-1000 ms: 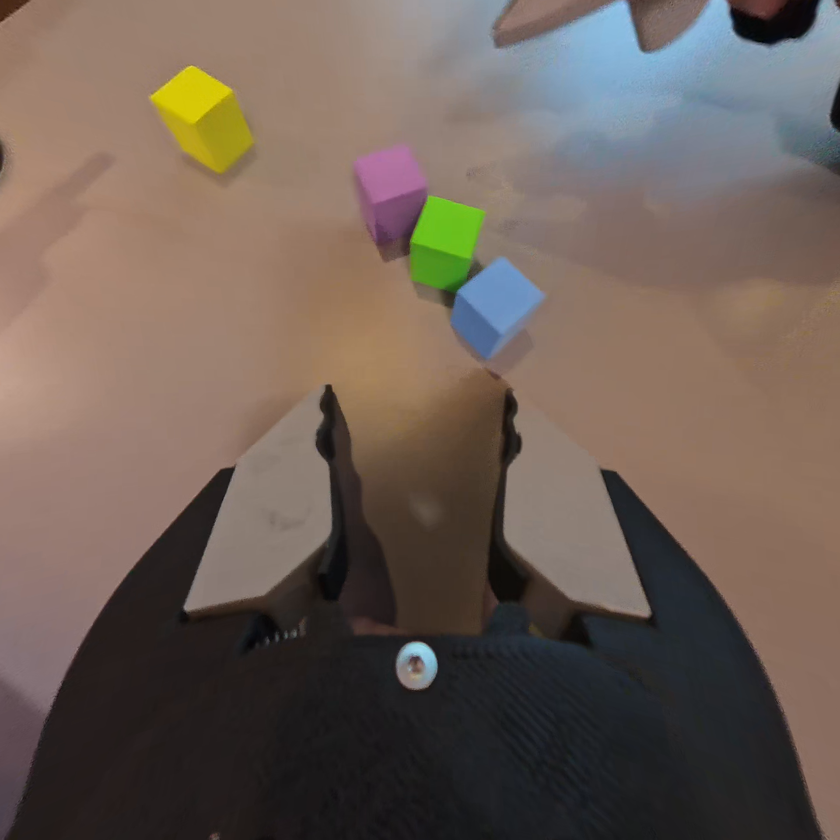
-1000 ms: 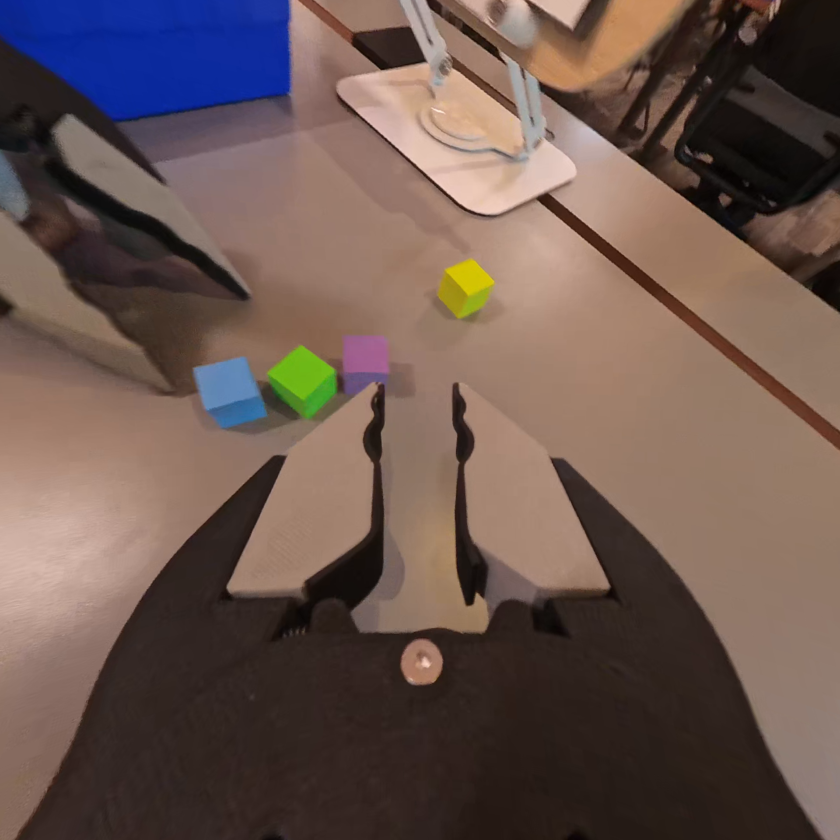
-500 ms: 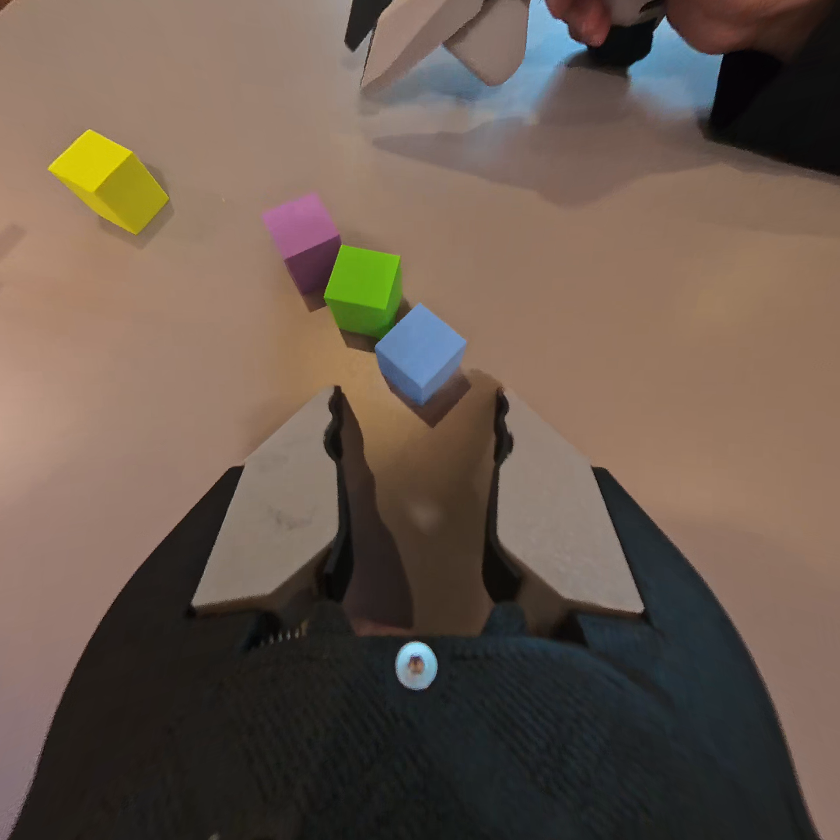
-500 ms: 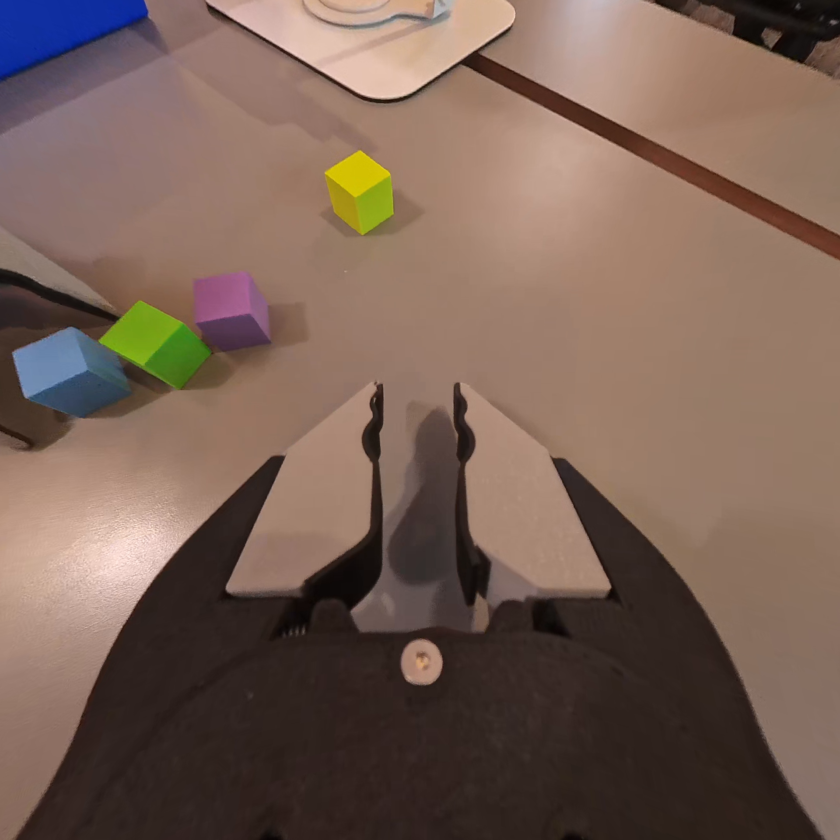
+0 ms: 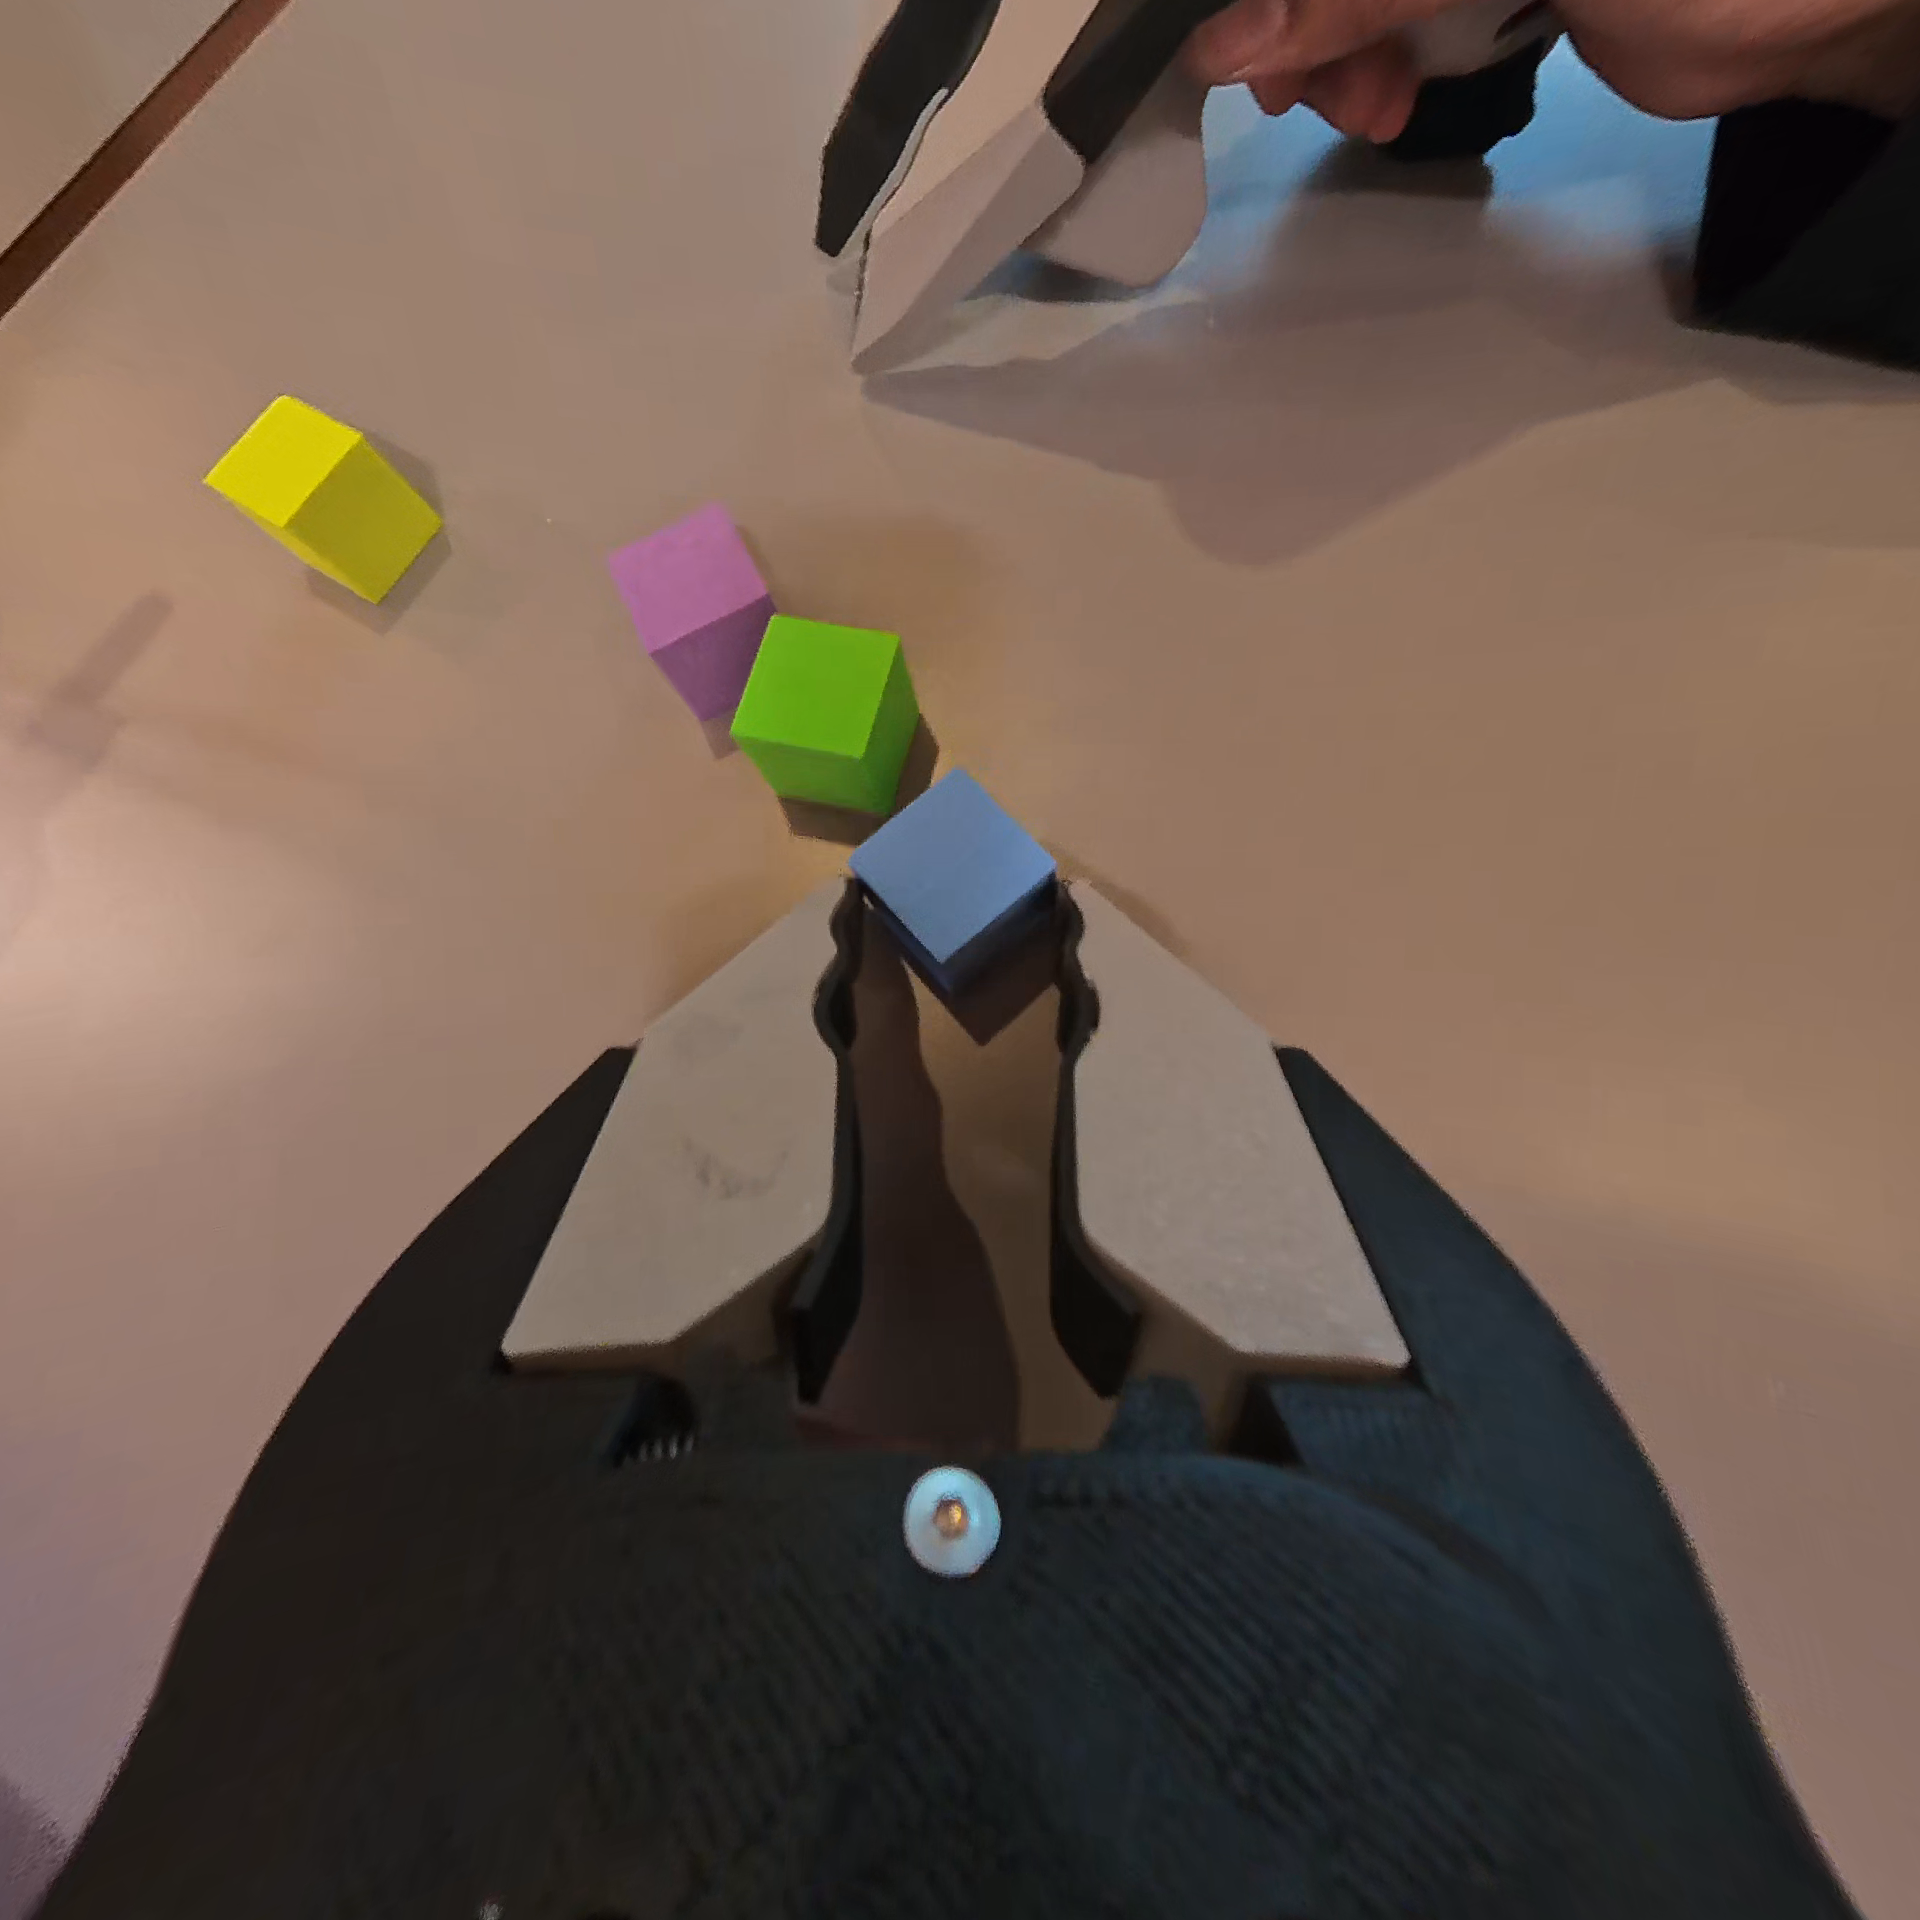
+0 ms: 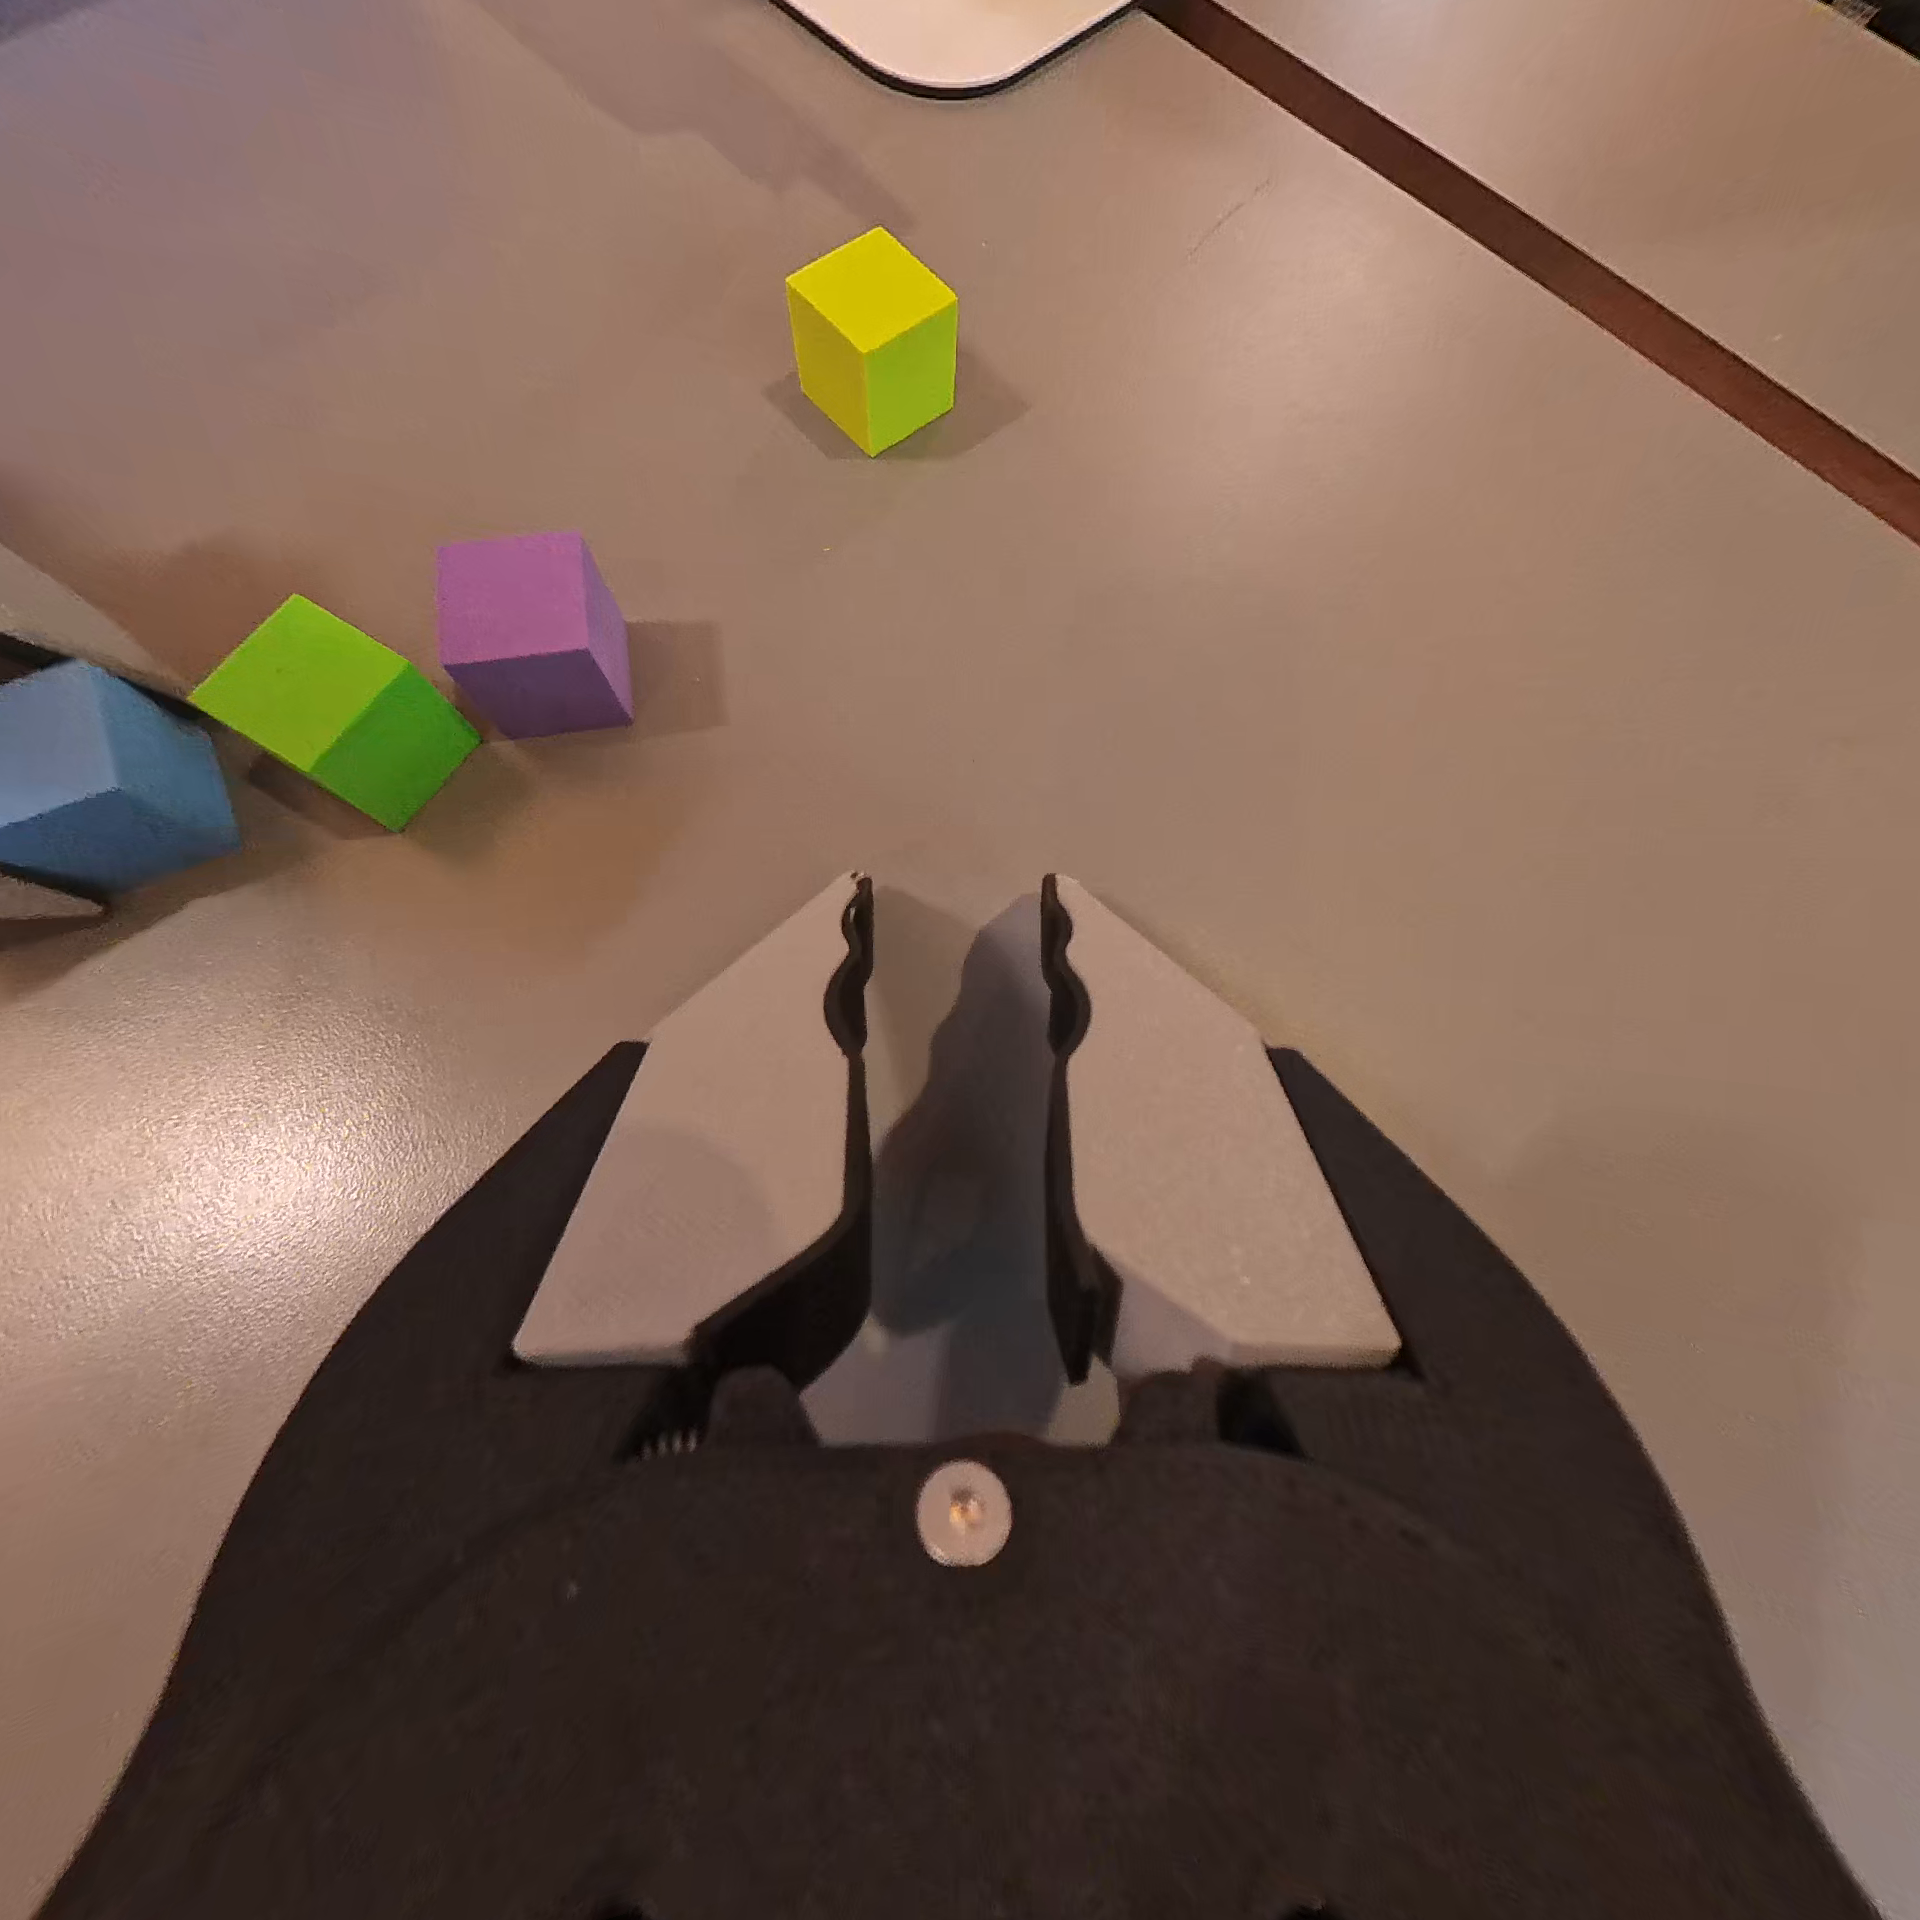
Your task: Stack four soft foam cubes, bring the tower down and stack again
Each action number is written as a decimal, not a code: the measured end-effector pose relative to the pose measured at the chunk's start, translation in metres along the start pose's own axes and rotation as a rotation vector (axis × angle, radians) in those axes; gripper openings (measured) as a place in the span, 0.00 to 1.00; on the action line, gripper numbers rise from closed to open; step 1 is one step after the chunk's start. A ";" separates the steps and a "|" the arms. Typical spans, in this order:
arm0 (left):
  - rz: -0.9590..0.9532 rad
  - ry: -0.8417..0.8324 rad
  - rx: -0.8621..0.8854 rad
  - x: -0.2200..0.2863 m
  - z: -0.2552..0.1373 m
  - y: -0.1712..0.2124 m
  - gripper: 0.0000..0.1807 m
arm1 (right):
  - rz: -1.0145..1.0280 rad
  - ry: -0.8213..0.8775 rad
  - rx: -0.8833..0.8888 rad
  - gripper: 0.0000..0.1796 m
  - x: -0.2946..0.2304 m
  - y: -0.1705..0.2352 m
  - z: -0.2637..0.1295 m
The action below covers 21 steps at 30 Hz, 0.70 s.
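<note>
Your left gripper [image 5: 954,894] has closed in since half a second ago: the blue cube [image 5: 951,871] now sits between its spread jaws at the tips. Your right gripper [image 6: 956,891] hangs with jaws parted, holding nothing. Four cubes lie unstacked on the counter [image 5: 1351,831]: beyond the blue, one green cube [image 5: 826,712], one purple cube [image 5: 691,603], one yellow cube [image 5: 322,494].

Both wrist views look steeply down, sharing four cubes [image 5: 826,712].

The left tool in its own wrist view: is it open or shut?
Open: the left tool has its fingertips either side of the blue foam cube; contact cannot be told.
</note>
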<state>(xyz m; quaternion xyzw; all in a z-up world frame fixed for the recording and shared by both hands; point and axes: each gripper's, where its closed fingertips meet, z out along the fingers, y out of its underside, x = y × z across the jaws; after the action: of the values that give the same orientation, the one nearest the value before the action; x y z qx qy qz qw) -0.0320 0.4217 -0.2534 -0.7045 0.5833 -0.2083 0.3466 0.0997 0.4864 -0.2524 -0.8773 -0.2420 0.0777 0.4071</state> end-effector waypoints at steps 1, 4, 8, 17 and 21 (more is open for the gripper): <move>-0.005 -0.016 -0.005 -0.003 -0.002 0.002 0.19 | -0.001 -0.001 -0.001 0.17 0.000 0.000 0.000; -0.061 -0.047 -0.002 -0.008 -0.008 0.009 0.19 | -0.009 0.000 -0.008 0.17 -0.001 0.001 0.001; -0.122 -0.018 -0.004 0.002 -0.013 0.014 0.19 | -0.018 0.003 -0.013 0.16 -0.002 0.001 0.002; -0.158 -0.012 -0.009 0.022 -0.025 0.023 0.32 | -0.008 -0.003 -0.004 0.17 -0.003 0.000 0.000; -0.118 0.007 -0.003 0.031 -0.028 0.024 0.31 | -0.009 -0.004 -0.005 0.17 -0.004 0.001 0.000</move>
<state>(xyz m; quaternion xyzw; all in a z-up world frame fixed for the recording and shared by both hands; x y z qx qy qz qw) -0.0605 0.3831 -0.2554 -0.7374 0.5421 -0.2301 0.3307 0.0965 0.4844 -0.2532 -0.8771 -0.2468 0.0772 0.4047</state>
